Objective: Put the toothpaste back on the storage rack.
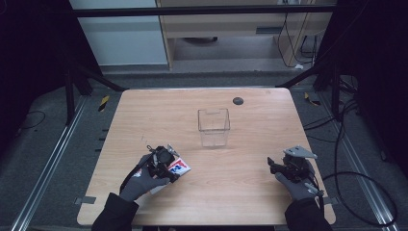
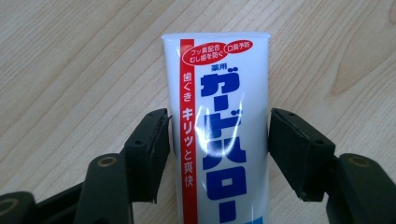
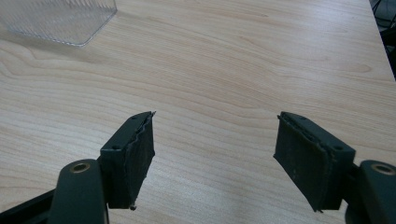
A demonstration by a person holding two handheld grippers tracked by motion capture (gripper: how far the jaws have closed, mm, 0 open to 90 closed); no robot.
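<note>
Leftmost on the wooden table (image 1: 231, 187), near its front edge, my left gripper (image 1: 166, 163) sits in my gloved left hand (image 1: 142, 179) and points down at a white toothpaste tube (image 1: 175, 168) with blue and red print. Seen along that gripper's own jaws, the tube (image 2: 224, 130) lies flat on the wood, its crimped end pointing away from me, running straight up between the two black pads. One pad (image 2: 154, 149) sits right against the red stripe on the tube's edge. The other pad (image 2: 294, 149) stands just beside the opposite edge, so close that I cannot tell whether it presses or whether the tube is truly gripped.

Moving rightward, a clear plastic box (image 1: 213, 126) stands upright near the table's middle, well apart from the tube and farther from me. Beyond it, near the far edge, is a small dark round spot (image 1: 237, 100).

Farthest right, my right gripper (image 1: 284, 166) rests in my gloved right hand (image 1: 297, 185) near the front right corner. Its jaws stand wide apart with bare wood between them, holding nothing. A corner of the clear box (image 3: 60, 21) shows at the upper left of that gripper's view.
</note>
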